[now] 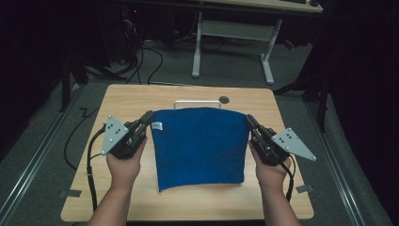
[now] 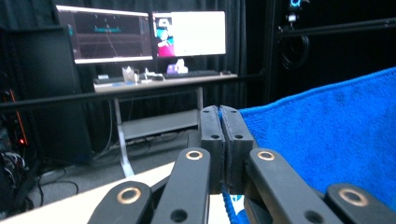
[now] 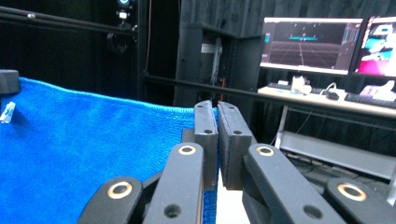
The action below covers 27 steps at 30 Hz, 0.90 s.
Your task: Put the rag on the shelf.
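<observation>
A blue towel [image 1: 200, 146] is stretched between my two grippers above the wooden table [image 1: 141, 96], its lower edge hanging near the tabletop. My left gripper [image 1: 149, 117] is shut on the towel's upper left corner, beside a small white label [image 1: 157, 125]. My right gripper [image 1: 249, 120] is shut on the upper right corner. In the left gripper view the jaws [image 2: 226, 112] pinch the blue towel [image 2: 327, 140] that spreads to the right. In the right gripper view the jaws [image 3: 215, 106] clamp the towel [image 3: 84, 154], which spreads to the left with the label [image 3: 8, 112] at its far side.
A white metal handle [image 1: 197, 101] and a dark round grommet [image 1: 224, 99] sit at the table's far edge behind the towel. Beyond the table stand a white-legged desk [image 1: 235, 33] with monitors [image 2: 149, 35], cables on the floor and dark curtains.
</observation>
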Available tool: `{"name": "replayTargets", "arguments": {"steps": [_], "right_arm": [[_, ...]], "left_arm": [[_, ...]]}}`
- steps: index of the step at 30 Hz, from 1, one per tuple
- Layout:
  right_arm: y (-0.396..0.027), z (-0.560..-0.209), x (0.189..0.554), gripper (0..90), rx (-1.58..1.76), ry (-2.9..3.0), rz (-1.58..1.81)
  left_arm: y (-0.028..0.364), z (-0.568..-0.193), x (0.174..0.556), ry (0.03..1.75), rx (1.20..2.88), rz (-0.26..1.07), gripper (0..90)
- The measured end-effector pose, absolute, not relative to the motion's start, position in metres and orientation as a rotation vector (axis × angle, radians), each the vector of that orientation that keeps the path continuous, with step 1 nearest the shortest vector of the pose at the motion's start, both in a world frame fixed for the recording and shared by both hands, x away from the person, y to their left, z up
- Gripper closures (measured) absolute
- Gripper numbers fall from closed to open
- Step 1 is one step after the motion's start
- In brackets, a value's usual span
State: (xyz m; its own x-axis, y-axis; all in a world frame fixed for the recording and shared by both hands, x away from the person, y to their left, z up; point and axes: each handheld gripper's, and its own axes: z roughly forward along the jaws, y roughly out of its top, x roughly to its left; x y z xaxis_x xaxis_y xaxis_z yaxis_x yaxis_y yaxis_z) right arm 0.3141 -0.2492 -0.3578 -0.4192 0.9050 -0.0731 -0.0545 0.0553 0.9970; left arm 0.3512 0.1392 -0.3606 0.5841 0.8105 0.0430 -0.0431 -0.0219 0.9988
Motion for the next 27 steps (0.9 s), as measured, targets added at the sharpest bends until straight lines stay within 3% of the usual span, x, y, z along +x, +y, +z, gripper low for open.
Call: {"name": "replayTargets", "arguments": {"steps": [9,27], "right_arm": [[-0.249,-0.336,0.328,87.6,0.867,1.473,1.479],[-0.252,-0.321,0.392,87.8,0.949,1.479,1.421]], "left_arm": [[0.133,-0.336,0.372,0.678,1.446,0.842,89.1],[0.127,-0.318,0.438,0.709,1.532,0.915,89.1]]}}
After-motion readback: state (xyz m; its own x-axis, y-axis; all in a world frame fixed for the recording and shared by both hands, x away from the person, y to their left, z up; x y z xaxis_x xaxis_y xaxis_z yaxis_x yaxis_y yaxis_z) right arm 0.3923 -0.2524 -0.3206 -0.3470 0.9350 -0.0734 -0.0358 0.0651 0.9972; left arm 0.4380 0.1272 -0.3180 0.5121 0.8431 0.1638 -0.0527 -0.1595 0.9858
